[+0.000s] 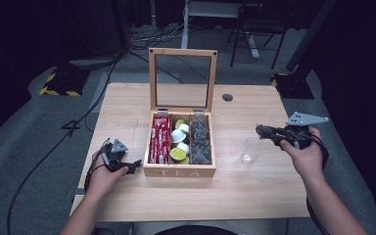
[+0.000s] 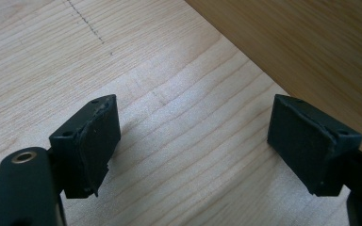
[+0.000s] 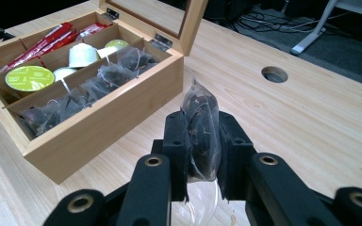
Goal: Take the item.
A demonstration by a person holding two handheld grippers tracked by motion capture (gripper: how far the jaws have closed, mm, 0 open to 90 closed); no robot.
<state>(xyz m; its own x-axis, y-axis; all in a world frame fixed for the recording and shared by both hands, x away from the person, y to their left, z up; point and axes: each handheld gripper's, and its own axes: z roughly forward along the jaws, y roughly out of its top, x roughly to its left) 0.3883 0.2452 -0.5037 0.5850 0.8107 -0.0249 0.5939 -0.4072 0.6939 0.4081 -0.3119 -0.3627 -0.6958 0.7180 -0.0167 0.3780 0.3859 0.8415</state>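
Note:
An open wooden tea box (image 1: 179, 171) (image 3: 104, 117) stands mid-table, its glass lid upright. It holds red sachets (image 1: 159, 139), green and white capsules (image 1: 180, 145) (image 3: 29, 76), and dark clear tea bags (image 1: 200, 141) (image 3: 75, 98). My right gripper (image 1: 260, 130) (image 3: 202, 141) is shut on one dark tea bag (image 3: 201, 127), held above a clear glass cup (image 1: 250, 150) (image 3: 198, 207) right of the box. My left gripper (image 1: 136, 164) (image 2: 193, 141) rests open on the table by the box's left front corner, with nothing between its jaws.
The wooden table (image 1: 254, 191) has a round cable hole (image 1: 227, 97) (image 3: 274, 74) behind the box on the right. Beyond the far edge stand black equipment bases (image 1: 61, 81) and cables on the grey floor.

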